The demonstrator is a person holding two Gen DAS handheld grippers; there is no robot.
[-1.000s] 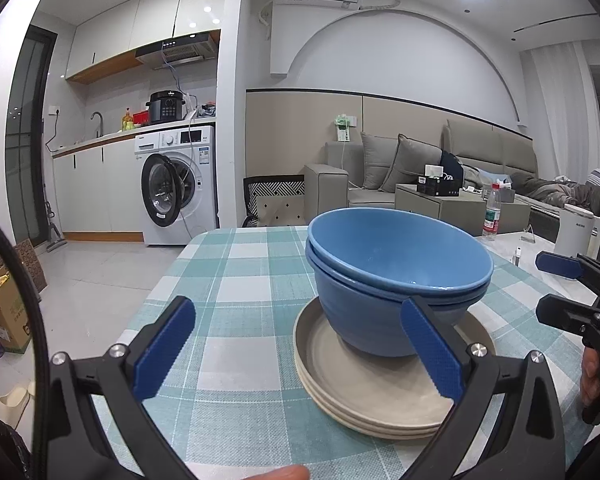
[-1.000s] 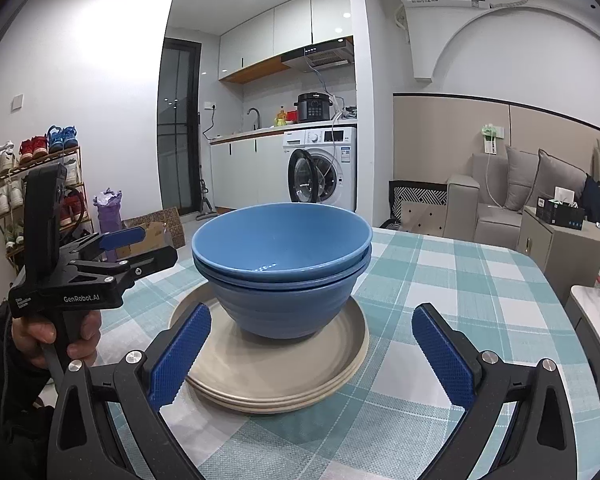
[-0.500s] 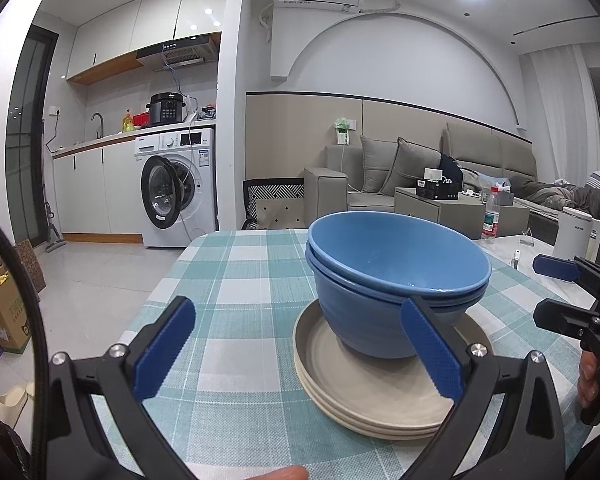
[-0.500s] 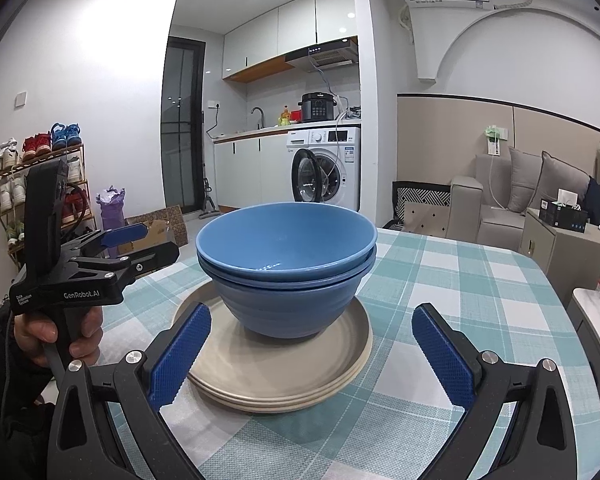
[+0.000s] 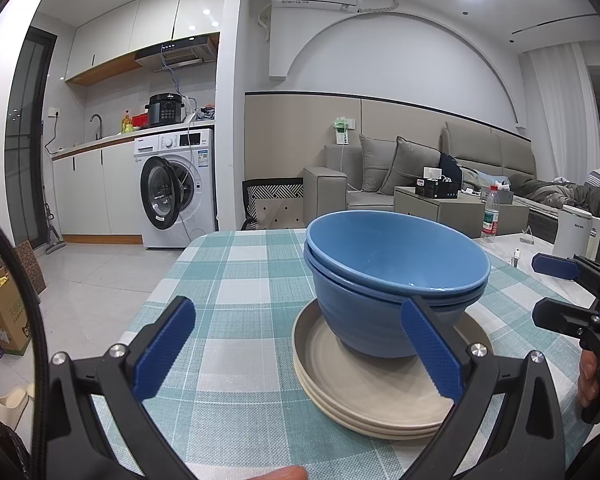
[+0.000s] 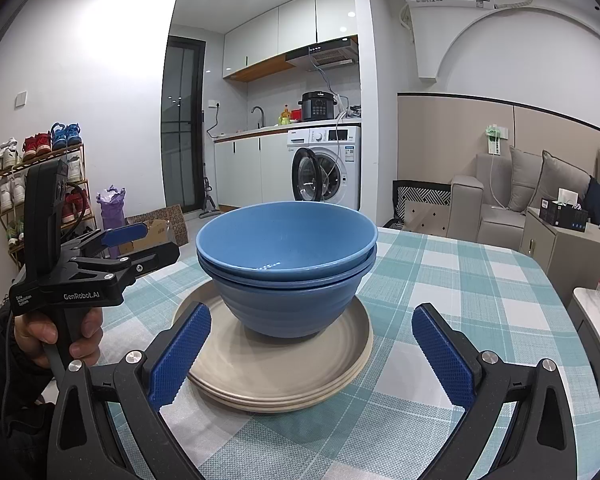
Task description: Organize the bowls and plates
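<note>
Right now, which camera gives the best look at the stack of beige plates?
The right wrist view: the beige plates sit centered, with only a gripper finger covering their left edge. In the left wrist view, a finger hides more of them.

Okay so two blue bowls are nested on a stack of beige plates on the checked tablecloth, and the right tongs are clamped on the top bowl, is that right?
Not quite. In the right wrist view the right tongs are open and hold nothing. The blue bowls are nested on the beige plates on the checked tablecloth.
</note>
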